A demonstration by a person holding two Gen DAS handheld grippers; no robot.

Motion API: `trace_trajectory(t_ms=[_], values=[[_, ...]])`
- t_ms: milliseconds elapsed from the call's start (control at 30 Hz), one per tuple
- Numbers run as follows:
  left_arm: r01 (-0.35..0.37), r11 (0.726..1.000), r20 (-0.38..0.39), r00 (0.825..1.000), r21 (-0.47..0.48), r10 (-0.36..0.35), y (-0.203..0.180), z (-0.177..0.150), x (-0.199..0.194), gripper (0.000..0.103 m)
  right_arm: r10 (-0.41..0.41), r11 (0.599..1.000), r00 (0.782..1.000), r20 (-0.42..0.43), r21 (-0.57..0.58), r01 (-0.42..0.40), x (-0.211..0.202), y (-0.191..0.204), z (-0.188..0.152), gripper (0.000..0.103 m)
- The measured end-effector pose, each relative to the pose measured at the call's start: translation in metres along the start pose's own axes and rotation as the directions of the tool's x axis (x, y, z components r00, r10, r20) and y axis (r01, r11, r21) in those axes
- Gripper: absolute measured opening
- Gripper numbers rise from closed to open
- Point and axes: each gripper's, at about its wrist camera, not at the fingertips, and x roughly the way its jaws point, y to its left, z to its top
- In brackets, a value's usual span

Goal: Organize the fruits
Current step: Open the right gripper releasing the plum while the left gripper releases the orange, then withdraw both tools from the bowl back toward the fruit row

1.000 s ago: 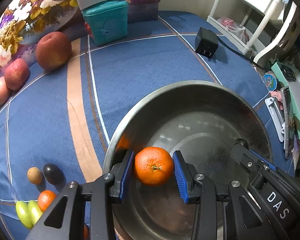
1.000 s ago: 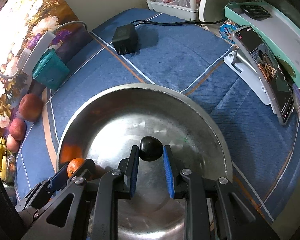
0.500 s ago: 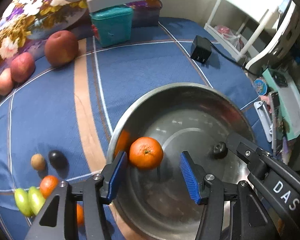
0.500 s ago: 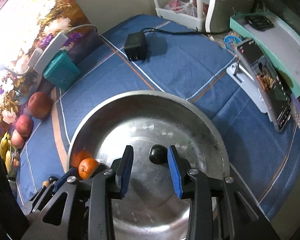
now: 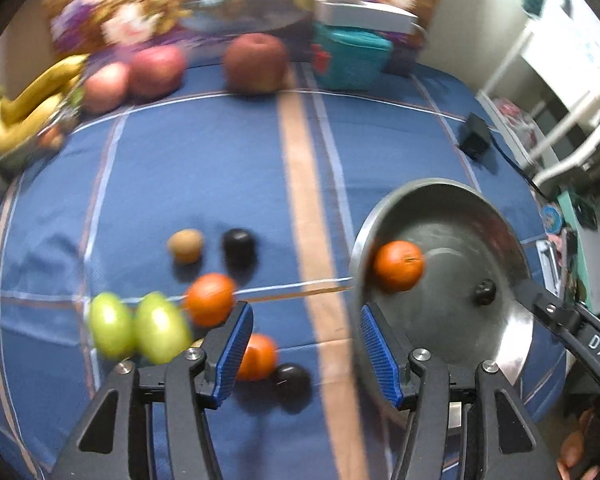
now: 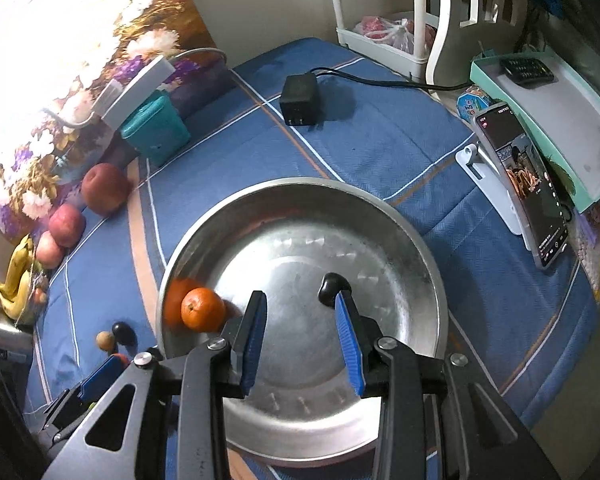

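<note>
In the round steel bowl [image 6: 400,216] | I'm seeing the orange mandarin [image 6: 202,309] lying loose | left gripper [image 5: 306,350] and right gripper [image 6: 300,336] both gaping empty | only the left view is showing the two green oval fruits [image 5: 140,330]

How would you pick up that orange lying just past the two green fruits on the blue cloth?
Take the orange across its round middle, coming straight down. A green fruit crowds its left, so set the left hand-held gripper fingers front and back, where the cloth looks bare.
</note>
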Motion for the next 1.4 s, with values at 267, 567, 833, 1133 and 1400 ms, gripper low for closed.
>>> trace_trajectory(t_ms=[267, 567, 833, 1133, 1400], values=[[-0.035, 0.994, 0.027, 0.999, -0.107, 0.038, 0.047, -0.018, -0.016, 0.063, -0.006, 0.999, 1.0, -0.004, -0.031, 0.006, -0.006, 0.007, -0.013, 0.036], [-0.082, 0.983, 0.038, 0.995, -0.167, 0.089, 0.072, -0.034, -0.021, 0.07, -0.022, 0.998, 0.999, -0.025, -0.056, 0.021, -0.004, 0.01, -0.021, 0.036], [-0.113, 0.98, 0.044, 0.992, -0.165, 0.122, 0.079, -0.035, -0.019, 0.1, -0.067, 0.993, 0.997, -0.029, -0.101, 0.064, 0.003, 0.021, -0.025, 0.064], [-0.117, 0.975, 0.035, 0.991, -0.192, 0.126, 0.089, -0.034, -0.018, 0.103, -0.083, 0.984, 0.996, -0.028, -0.161, 0.078, 0.011, 0.038, -0.036, 0.08], [-0.11, 0.972, 0.047, 0.991, -0.206, 0.122, 0.096, -0.033, -0.02, 0.103, -0.08, 0.981, 0.997, -0.006, -0.177, 0.078, 0.012, 0.048, -0.043, 0.093]])
